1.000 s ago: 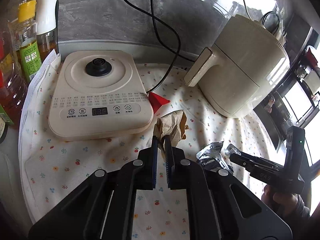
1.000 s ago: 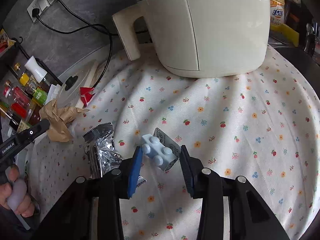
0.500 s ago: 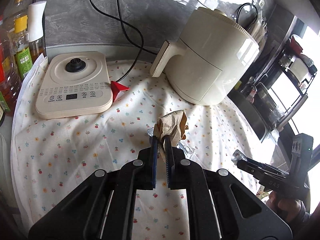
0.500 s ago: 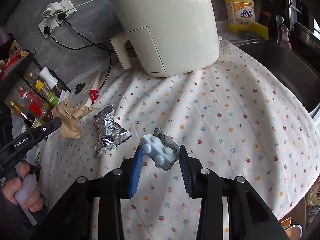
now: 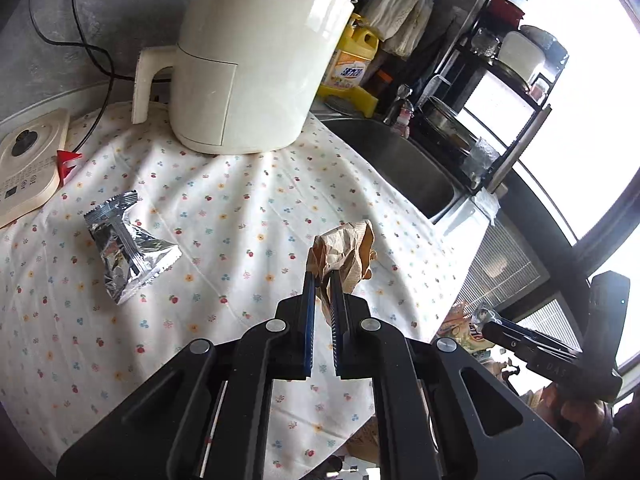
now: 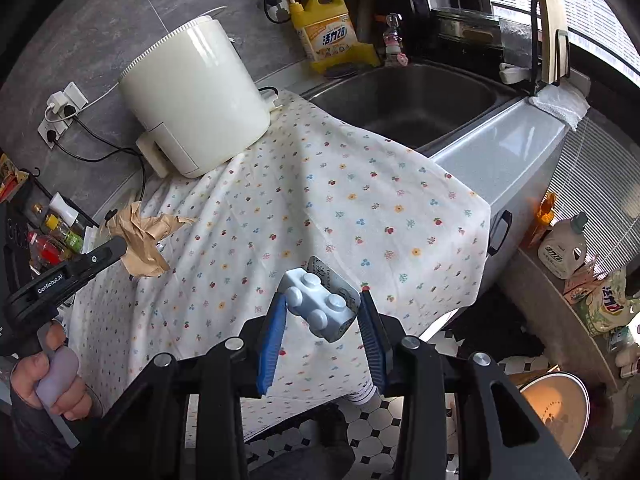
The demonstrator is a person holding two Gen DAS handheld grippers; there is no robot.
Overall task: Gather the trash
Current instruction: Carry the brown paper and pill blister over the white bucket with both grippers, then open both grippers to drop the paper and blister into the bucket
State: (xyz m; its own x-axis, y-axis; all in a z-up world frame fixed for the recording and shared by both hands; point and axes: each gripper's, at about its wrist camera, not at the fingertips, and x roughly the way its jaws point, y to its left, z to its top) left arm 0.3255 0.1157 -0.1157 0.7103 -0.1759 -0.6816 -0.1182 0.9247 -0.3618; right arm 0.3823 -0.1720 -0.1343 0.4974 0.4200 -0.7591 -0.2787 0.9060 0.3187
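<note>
Left wrist view: the left gripper (image 5: 322, 276) has its fingers pressed together on a crumpled brown paper bag (image 5: 346, 250), lifted clear above the flowered tablecloth (image 5: 240, 216) in front of the cream air fryer (image 5: 248, 64). A silver foil wrapper (image 5: 128, 246) lies flat on the cloth, to the front-left of the air fryer and well apart from the bag. A red scrap (image 5: 66, 160) sits just beside the cream appliance (image 5: 24, 164) left of the air fryer. Right of the air fryer is the steel sink (image 5: 400, 164), with a yellow detergent bottle (image 5: 354, 66) behind it. The right gripper (image 6: 322, 306), seen from its own wrist view, is clamped on a pale blue toy brick (image 6: 318, 304) with a small foil pill pack (image 6: 334, 276) behind it, both held in the air over the cloth's near edge, well in front of the air fryer. On the floor to the right stands a round bin (image 6: 556, 404).
</note>
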